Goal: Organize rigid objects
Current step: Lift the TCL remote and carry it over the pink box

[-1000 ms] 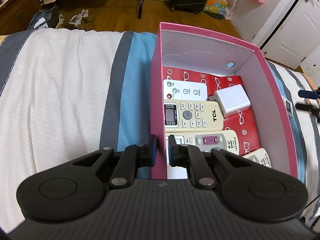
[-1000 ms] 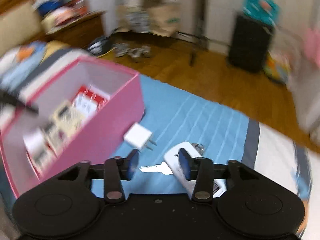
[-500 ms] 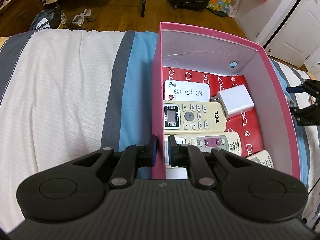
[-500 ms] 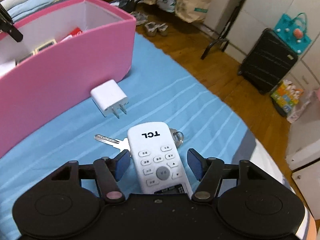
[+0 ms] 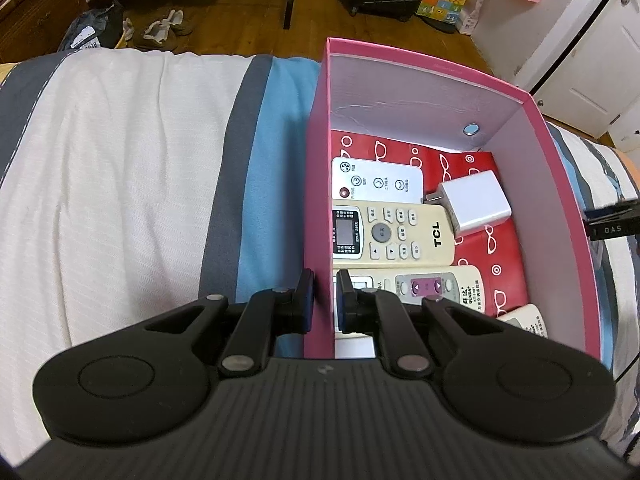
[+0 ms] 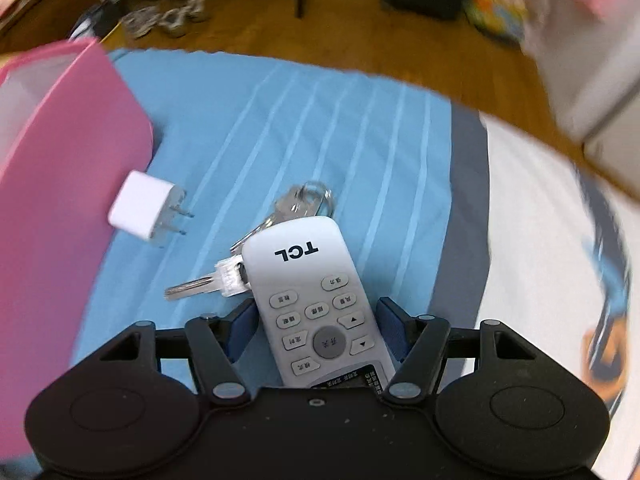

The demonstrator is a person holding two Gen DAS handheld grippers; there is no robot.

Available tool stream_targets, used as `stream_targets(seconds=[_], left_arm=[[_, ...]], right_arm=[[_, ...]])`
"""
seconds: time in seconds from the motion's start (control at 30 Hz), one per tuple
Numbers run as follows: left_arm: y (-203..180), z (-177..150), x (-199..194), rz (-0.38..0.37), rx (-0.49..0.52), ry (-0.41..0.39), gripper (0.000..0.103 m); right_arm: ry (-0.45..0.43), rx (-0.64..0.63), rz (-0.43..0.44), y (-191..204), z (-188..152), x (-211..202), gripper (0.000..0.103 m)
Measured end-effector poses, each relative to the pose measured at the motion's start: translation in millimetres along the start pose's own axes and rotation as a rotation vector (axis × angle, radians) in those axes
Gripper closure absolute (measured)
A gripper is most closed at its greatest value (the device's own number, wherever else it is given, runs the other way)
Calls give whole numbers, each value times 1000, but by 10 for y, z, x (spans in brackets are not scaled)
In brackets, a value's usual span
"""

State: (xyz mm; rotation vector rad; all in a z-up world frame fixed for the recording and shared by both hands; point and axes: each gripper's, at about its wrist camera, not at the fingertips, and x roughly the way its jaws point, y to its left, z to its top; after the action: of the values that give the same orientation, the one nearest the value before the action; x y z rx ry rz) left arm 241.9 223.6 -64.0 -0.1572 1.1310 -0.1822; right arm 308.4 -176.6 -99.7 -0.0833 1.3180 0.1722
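Pink rigid cardboard box (image 5: pixel 560 184) on the striped bed is pinched at its near wall by the left gripper (image 5: pixel 322 300), several remote controls already lying inside.

From the right wrist, the white TCL remote control (image 6: pixel 316 300) on the blue sheet, overlapping silver keys (image 6: pixel 296 204), sits between the right gripper's (image 6: pixel 316 330) spread fingers, just opened; they should be centred before closing, keys excluded.

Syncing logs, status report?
Left gripper shut on pink box wall. Right gripper open, straddling white TCL remote. Keys partly under it.
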Motion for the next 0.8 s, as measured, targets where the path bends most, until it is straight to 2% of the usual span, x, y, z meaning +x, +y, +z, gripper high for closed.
stream_targets(seconds=[0.07,0.17,0.27,0.33,0.63,0.8], left_arm=[[-5,-1,-8,1,2,-3,94],[-12,-2,-9,2,3,-6,94],[-10,-2,-11,1,-2,-6,94],[-27,-10,-17,4,2,-10,94],[-40,-26,-40,13,6,-25,94],[-73,-38,-61,23,28,-31,94]], right_arm=[[12,-40,-28,65,-40,12,33],[-19,-150,-65,178,-100,46,31],[-109,-210,-71,179,-174,-7,41],[-152,-203,-83,161,-223,-86,41],[-329,-58,76,234,-436,-741,42],[-450,-49,112,423,-425,-1098,42]])
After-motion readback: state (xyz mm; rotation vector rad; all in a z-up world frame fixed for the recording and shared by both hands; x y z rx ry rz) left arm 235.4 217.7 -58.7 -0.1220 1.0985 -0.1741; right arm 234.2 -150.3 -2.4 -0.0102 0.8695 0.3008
